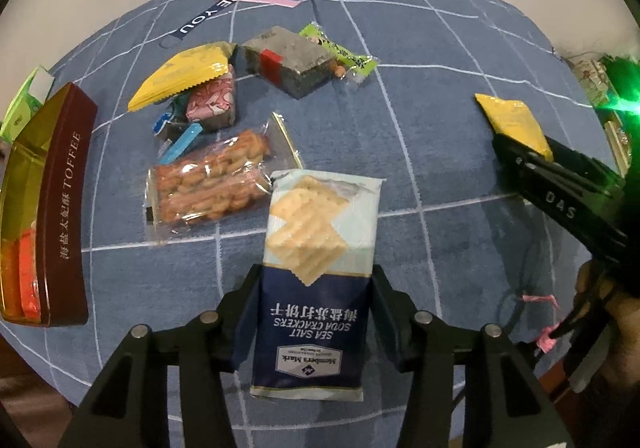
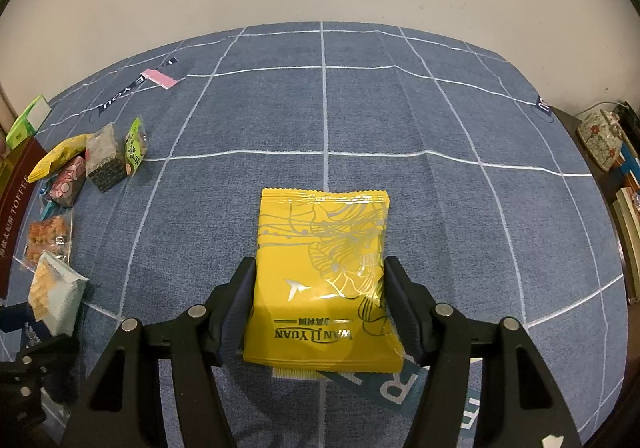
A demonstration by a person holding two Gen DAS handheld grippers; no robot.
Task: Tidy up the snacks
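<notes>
The left gripper (image 1: pixel 314 312) clamps a sea salt soda cracker packet (image 1: pixel 320 272) beside the snack pile. Only the right wrist view shows the right gripper (image 2: pixel 320 308) pinching the yellow Wan Li Yuan packet (image 2: pixel 322 276) over open blue tablecloth (image 2: pixel 400 120).

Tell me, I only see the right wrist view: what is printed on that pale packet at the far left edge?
Observer: The pale blue and navy cracker packet reads "Sea Salt Soda Crackers", and the left gripper is shut on it.
Operator: What is in the maroon box beside it?
Observer: The maroon toffee box holds orange packets at one end.
Operator: Anything under the yellow packet over there?
Observer: A pink patterned wrapped snack lies under the yellow foil packet.
</notes>
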